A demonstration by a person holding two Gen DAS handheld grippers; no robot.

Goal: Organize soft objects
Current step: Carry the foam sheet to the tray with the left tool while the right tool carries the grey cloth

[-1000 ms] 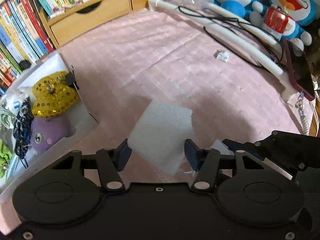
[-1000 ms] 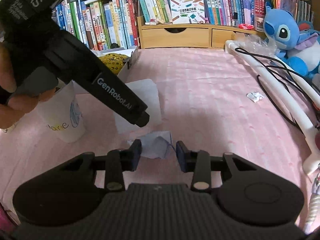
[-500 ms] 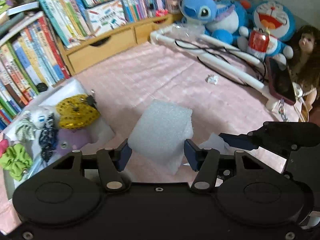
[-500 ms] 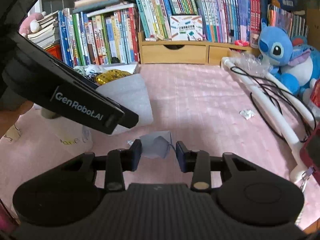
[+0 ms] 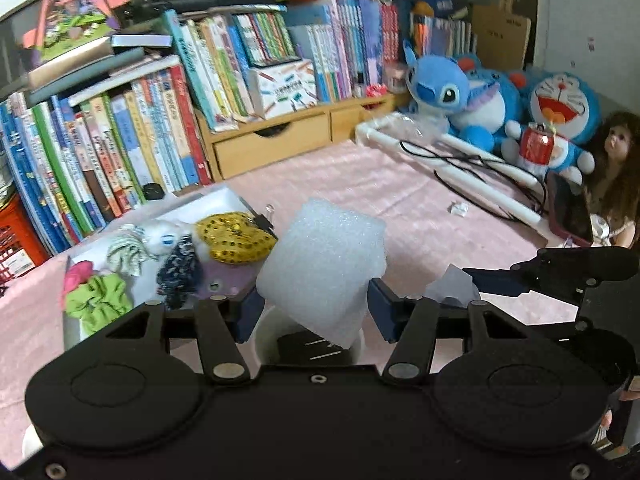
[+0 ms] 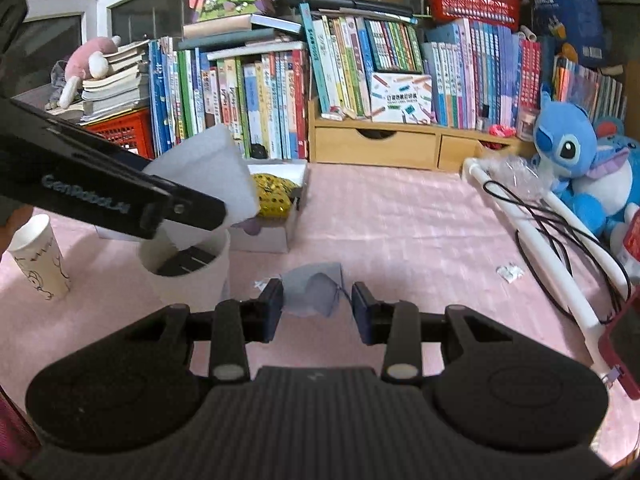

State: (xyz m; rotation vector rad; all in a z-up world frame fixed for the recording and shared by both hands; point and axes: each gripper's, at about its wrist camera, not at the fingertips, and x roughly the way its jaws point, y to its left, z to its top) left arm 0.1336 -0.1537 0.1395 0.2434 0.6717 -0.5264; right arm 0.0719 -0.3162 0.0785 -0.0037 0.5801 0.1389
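Left gripper [image 5: 316, 306] pinches foam block [image 5: 320, 264] over white cup [image 6: 192, 268], dark item inside. Right gripper [image 6: 318, 310] clamps grey cloth [image 6: 312, 288]. White box [image 5: 224, 200] holds scrunchies and a gold pouch [image 5: 236, 236].

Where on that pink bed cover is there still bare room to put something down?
The widest bare stretch of the pink cover lies between the white box and the white pipe frame. Crowded: around the white cup, and the plush toys beyond the pipes.

"GenRobot.AI" on left hand-held gripper [image 6: 224, 216]
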